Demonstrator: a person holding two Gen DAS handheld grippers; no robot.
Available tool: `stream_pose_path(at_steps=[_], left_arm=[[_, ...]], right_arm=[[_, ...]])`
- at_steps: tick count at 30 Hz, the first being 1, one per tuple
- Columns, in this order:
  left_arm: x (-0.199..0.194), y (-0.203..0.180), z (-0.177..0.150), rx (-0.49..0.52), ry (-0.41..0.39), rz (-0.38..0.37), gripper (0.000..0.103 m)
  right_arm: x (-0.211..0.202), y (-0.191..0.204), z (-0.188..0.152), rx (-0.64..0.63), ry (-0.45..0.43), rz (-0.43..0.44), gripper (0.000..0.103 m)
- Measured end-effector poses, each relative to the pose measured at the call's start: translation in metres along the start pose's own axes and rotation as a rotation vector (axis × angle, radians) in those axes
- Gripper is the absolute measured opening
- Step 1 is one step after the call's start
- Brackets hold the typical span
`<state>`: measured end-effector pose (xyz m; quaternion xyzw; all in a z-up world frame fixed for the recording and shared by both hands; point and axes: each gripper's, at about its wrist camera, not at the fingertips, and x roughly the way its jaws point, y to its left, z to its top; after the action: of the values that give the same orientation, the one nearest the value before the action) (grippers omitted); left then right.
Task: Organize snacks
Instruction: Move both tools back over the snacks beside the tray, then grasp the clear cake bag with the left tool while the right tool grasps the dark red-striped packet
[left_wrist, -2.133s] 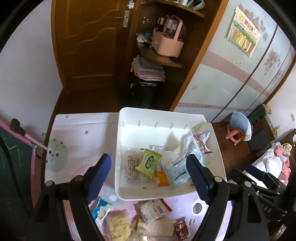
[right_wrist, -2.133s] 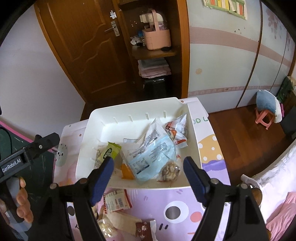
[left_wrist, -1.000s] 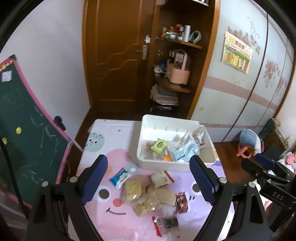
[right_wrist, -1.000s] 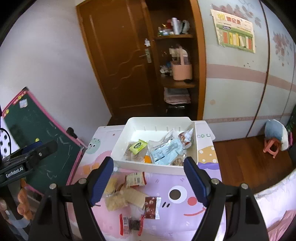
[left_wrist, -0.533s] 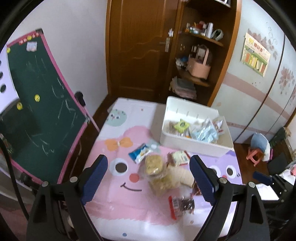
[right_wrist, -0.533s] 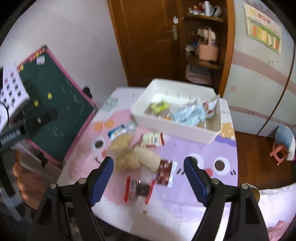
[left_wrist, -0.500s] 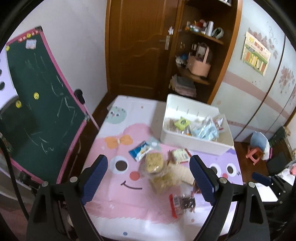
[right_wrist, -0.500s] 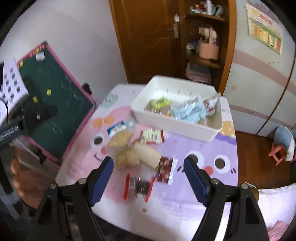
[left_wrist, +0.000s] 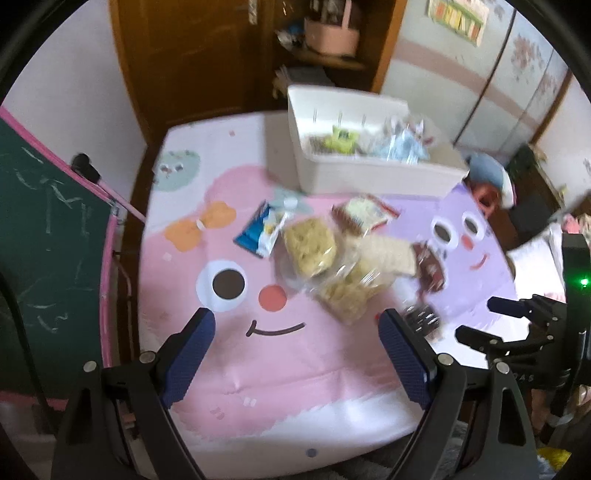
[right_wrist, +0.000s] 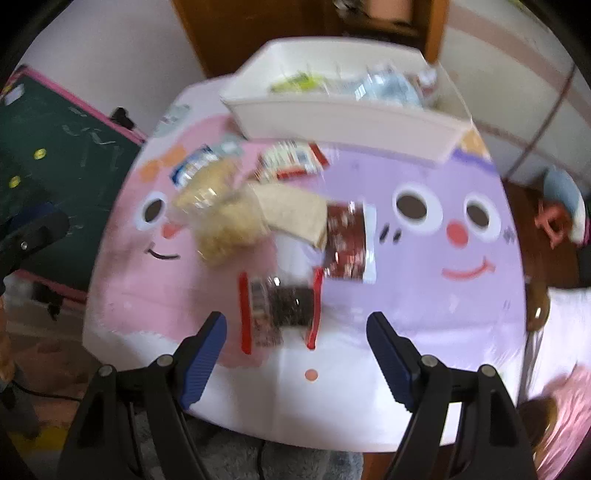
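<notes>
A white bin (left_wrist: 369, 173) (right_wrist: 343, 118) with several snack packets stands at the far side of a pink and purple cartoon table (left_wrist: 258, 350). Loose snacks lie in front of it: a blue packet (left_wrist: 260, 229), yellow cake packs (left_wrist: 310, 245) (right_wrist: 221, 210), a beige packet (right_wrist: 291, 210), a red-and-white packet (right_wrist: 290, 160), a dark red packet (right_wrist: 347, 240) and a red-edged clear packet (right_wrist: 280, 308). My left gripper (left_wrist: 295, 354) is open and empty above the table's near edge. My right gripper (right_wrist: 295, 356) is open and empty, just short of the red-edged packet.
A green chalkboard (left_wrist: 48, 240) with a pink frame leans at the table's left. A wooden door and shelf stand behind the bin. A small stool (right_wrist: 557, 210) is on the floor at the right. Both views are blurred by motion.
Both grippers have pulled back from the bin and come down low toward the near side of the table. The loose snacks now fill the middle of both views. Both stay open.
</notes>
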<state>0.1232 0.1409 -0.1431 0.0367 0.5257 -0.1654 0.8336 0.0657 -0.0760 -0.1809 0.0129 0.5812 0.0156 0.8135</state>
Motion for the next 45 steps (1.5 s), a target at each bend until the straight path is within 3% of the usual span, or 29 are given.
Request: stream_pose_path(at_steps=[9,16,18,22,26,33,35,38,45], left_arm=[[0.059,0.038,0.025,-0.029,0.084,0.013,0.089],[0.092,0.012,0.050,-0.018,0.135,-0.031,0.089],[0.102,0.004,0.058,-0.033,0.157,-0.046,0.089],[0.127,-0.008,0.076,-0.079,0.202,-0.065,0.089],[0.148,-0.013,0.086,-0.146,0.251,-0.048,0.089],[0.180,-0.018,0.089,-0.246,0.347,-0.010,0.089],[0.186,-0.020,0.088,-0.265,0.367,-0.004,0.083],[0.194,-0.021,0.085,-0.303,0.393,-0.017,0.058],[0.182,-0.025,0.080,-0.309,0.353,-0.014,0.055]], right_arm=[[0.042,0.003,-0.020,0.087,0.046,-0.042,0.078],[0.066,0.006,-0.010,0.066,0.065,-0.058,0.078],[0.074,0.008,-0.007,0.051,0.079,-0.059,0.076],[0.088,0.012,-0.003,0.017,0.123,-0.064,0.059],[0.089,0.022,-0.004,-0.071,0.095,-0.091,0.043],[0.085,0.008,-0.007,-0.057,0.106,-0.016,0.041],[0.083,0.002,-0.009,-0.051,0.112,-0.003,0.041],[0.081,-0.004,-0.011,-0.041,0.116,0.012,0.041],[0.064,-0.018,-0.011,-0.044,0.093,0.055,0.041]])
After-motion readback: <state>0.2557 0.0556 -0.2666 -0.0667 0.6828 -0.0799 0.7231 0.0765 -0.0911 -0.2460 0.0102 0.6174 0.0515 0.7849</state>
